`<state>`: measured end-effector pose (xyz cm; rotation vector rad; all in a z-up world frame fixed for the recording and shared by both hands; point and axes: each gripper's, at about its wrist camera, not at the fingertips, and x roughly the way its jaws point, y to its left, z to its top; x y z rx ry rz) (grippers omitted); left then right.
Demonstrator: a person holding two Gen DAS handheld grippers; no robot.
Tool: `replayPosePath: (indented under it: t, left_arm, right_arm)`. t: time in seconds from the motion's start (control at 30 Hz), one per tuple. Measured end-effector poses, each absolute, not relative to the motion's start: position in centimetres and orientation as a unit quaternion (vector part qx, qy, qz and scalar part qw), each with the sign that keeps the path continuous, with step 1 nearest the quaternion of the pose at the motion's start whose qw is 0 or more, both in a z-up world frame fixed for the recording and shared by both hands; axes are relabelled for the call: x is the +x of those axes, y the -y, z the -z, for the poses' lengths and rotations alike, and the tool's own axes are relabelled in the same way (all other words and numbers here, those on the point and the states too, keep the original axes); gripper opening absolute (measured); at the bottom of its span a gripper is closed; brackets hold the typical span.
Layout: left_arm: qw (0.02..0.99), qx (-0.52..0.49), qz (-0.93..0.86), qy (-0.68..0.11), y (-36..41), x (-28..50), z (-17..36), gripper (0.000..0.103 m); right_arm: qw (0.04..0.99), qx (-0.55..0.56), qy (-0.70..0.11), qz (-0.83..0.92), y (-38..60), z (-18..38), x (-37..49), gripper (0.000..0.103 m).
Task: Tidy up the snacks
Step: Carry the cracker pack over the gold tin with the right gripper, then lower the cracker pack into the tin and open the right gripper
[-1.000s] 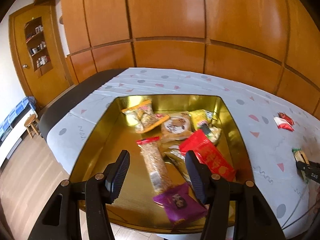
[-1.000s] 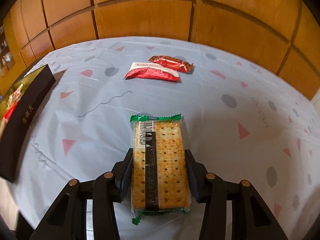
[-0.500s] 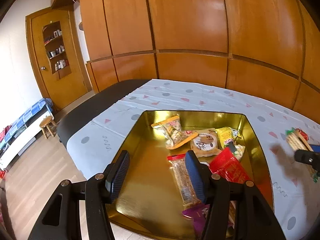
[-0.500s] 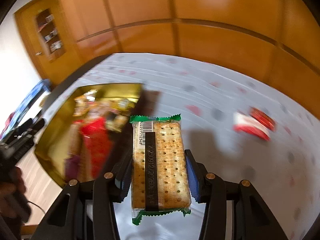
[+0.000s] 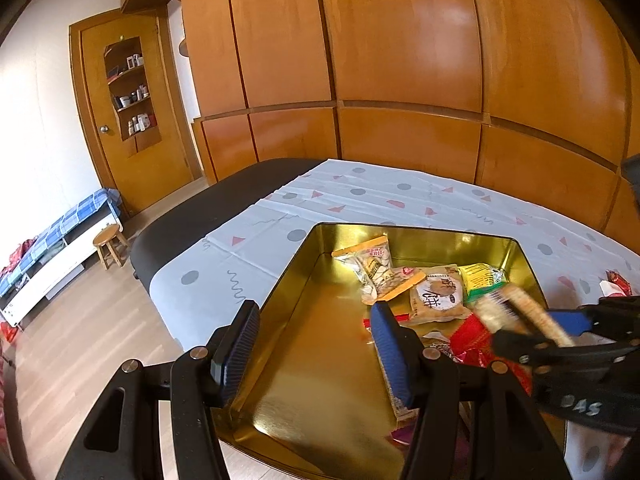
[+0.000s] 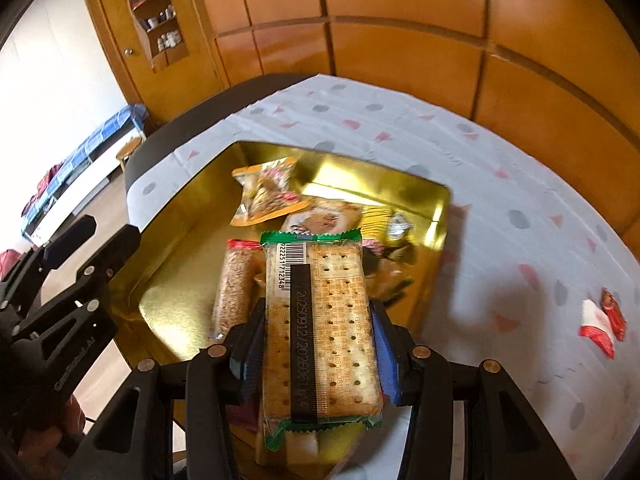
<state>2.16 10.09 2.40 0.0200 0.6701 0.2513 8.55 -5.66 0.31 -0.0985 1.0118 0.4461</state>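
Note:
A gold tray (image 5: 400, 229) on the table holds several snack packets: an orange-edged one (image 5: 372, 268), a round cake (image 5: 438, 296), a yellow-green one (image 5: 480, 276) and a sesame bar (image 6: 234, 288). My right gripper (image 6: 316, 350) is shut on a green-trimmed cracker pack (image 6: 320, 320), which hangs over the tray's (image 6: 180, 280) near part. The left wrist view shows that pack (image 5: 516, 312) blurred at the right. My left gripper (image 5: 316, 352) stands open over the tray's near left side with nothing between its fingers. Two small red-and-white packets (image 6: 600, 320) lie on the cloth to the right.
The table carries a white cloth (image 5: 360, 196) with dots and triangles and has a black edge (image 5: 200, 216) at the left. Wood panelling (image 5: 400, 80) runs close behind it. A small stool (image 5: 108, 240) and a low bench stand on the floor to the left.
My right gripper has carried the cracker pack from the bare cloth leftward to above the gold tray. My left gripper has drifted left, so the tray now sits lower right in its view.

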Motion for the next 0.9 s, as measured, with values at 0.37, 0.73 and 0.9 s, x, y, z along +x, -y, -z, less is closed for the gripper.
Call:
replayPosePath:
  t: [0.37,0.73,0.9]
  left_arm:
    - [0.936,0.012,-0.125,-0.330,-10.1,2.3,-2.2,0.058]
    - [0.940,0.002,-0.115,-0.322,-9.9,1.9,-2.7,0.058]
    - [0.942,0.003,-0.109,-0.318,-9.5,1.7,-3.0,0.058]
  right_arm:
    - [0.836,-0.042,-0.505,-0.211,3.9,1.6,9.6,0.048]
    - [0.828,-0.022,-0.515,-0.219,3.5,2.9,9.2,0.055]
    - [0.832,-0.006,-0.510,-0.218,4.3,2.5,8.4,0.057]
